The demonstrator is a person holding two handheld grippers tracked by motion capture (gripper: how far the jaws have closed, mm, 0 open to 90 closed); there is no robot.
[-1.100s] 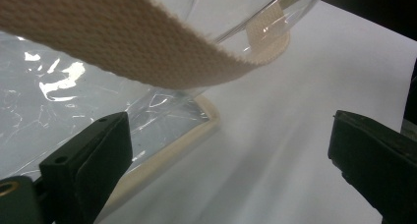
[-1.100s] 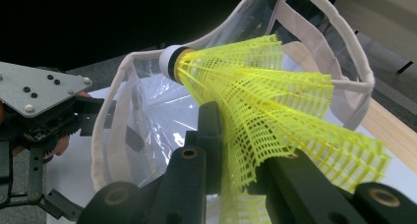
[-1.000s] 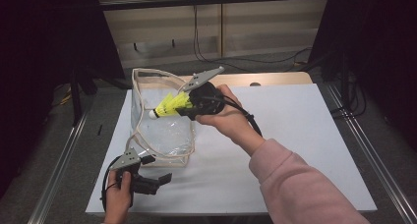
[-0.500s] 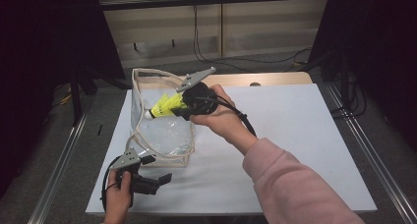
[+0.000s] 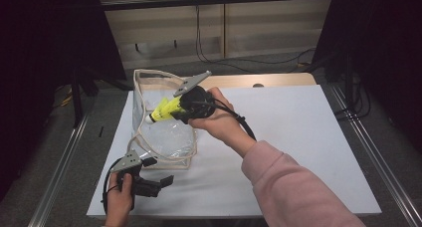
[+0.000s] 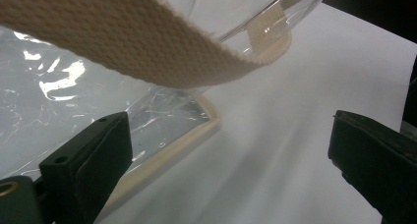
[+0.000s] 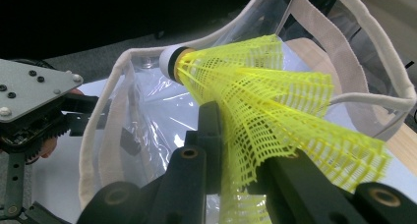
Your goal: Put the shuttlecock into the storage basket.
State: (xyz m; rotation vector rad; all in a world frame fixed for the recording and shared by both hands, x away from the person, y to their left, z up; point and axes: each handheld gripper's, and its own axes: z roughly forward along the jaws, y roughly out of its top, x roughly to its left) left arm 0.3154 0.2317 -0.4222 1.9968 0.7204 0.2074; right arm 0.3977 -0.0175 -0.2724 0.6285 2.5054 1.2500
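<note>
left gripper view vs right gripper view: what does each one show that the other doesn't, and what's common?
Left gripper view alone: its own open jaws, with the left gripper low beside the bag's bottom corner, and a beige strap hanging close overhead.

Right gripper view alone: a yellow shuttlecock with its skirt pinched by the right gripper, white cork end pointing at the bag's open mouth.

Both: the clear bag with beige trim, and the white table.

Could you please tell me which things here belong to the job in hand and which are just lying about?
In the job:
yellow shuttlecock, clamped in the right gripper
clear bag with beige trim, mouth open
left gripper, open beside the bag's corner

Lying about:
cables on the floor behind the table
</note>
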